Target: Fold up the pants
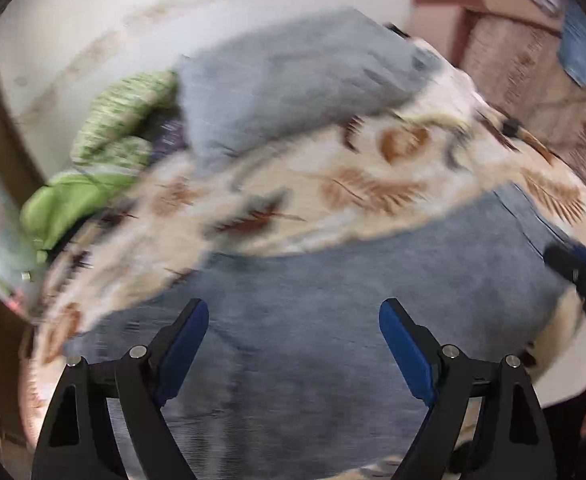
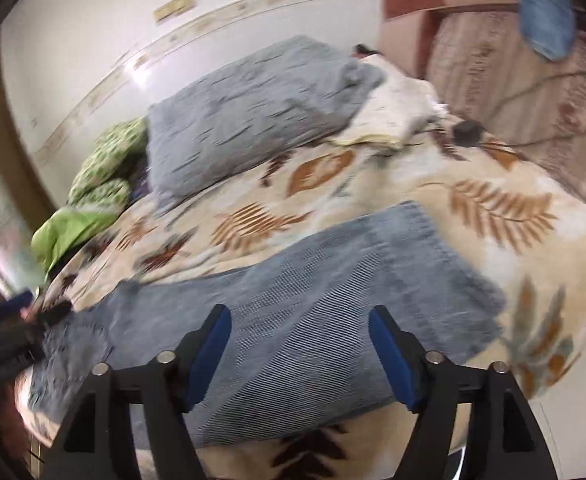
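A cream blanket [image 2: 393, 184] printed with brown and orange leaves covers the bed and serves as the landmark. At its far end lies a grey pillow [image 2: 253, 112], tilted up toward the white wall [image 2: 73, 60]. Left of the pillow, at the blanket's far left edge, sits a heap of green patterned cloth [image 2: 109, 168] with a plain bright green piece [image 2: 65, 232] just below it. A small black object [image 2: 467, 130] with a thin cord rests on the blanket's far right edge. Beyond that edge stands a brown patterned sofa [image 2: 513, 60], with a blue cloth [image 2: 545, 20] on it.
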Demonstrator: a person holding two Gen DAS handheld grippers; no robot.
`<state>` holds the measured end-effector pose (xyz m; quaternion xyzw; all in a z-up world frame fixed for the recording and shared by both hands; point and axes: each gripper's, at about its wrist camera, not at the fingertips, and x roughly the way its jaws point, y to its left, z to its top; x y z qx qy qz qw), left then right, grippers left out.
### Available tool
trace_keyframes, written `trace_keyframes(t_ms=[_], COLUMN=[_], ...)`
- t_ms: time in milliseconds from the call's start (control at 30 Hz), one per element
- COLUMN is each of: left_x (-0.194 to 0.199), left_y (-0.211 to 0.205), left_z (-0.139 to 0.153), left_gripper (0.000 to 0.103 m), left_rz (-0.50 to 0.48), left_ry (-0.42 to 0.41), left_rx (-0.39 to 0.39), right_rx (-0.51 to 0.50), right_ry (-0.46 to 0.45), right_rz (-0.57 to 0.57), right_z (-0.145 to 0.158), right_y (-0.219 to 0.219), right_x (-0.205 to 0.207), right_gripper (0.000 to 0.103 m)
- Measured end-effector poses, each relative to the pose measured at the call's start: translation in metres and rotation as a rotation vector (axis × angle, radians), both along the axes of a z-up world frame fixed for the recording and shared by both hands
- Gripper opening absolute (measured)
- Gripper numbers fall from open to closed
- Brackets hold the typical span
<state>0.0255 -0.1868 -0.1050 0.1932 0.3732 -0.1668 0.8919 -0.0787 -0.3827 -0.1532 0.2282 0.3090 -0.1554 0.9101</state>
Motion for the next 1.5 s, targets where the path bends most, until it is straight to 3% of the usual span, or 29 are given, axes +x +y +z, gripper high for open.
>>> trace_keyframes(t_ms=[133, 300, 500, 567, 633, 800, 967, 1233, 1367, 1500], left_x=[0.005, 0.014, 0.037, 0.042, 0.044, 0.038, 0.019, 0.024, 0.027, 0.014], left_y=[-0.028, -0.054, -0.061, -0.061, -0.059, -0.058, -0.048, 0.001, 0.012, 0.012], left_z=[-0.020, -0.026, -0.050, -0.066, -0.078, -0.067, -0.032, -0.023, -0.020, -0.021], left_gripper=[0.088, 0.088, 0.088, 0.088, 0.089, 0.092, 0.092, 0.092, 0.092, 0.092], left_rz=[-0.033, -0.033, 0.034, 0.056, 0.059, 0.040, -0.016, 0.095, 0.133, 0.102], left_ry=[0.104, 0.082, 0.101, 0.135, 0.162, 0.135, 0.036, -0.029, -0.015, -0.017], left_rx=[-0.029, -0.016, 0.056, 0.110, 0.116, 0.123, 0.074, 0.088, 0.064, 0.035], right_rx=[0.041, 0.062, 0.137, 0.139, 0.155, 0.144, 0.175, 0.197, 0.243, 0.298], right_ry=[0.019, 0.015, 0.000, 0.007, 0.009, -0.011, -0.013, 0.038, 0.043, 0.015], right_rz=[-0.055, -0.125, -0.214, -0.230, -0.229, -0.216, -0.205, -0.107, -0.073, -0.047], right_z=[-0.011, -0.022, -0.025, -0.022, -0.020, -0.006, -0.005, -0.019, -0.025, -0.028], right_y=[-0.030, -0.063, -0.090, -0.094, -0.095, -0.087, -0.081, -0.054, -0.049, -0.050], right_x=[-0.013, -0.037, -0.062, -0.066, -0.070, -0.077, -0.078, -0.050, -0.040, -0.039], right_gripper=[0.080, 0.080, 0.080, 0.080, 0.080, 0.080, 0.080, 0.080, 0.080, 0.081])
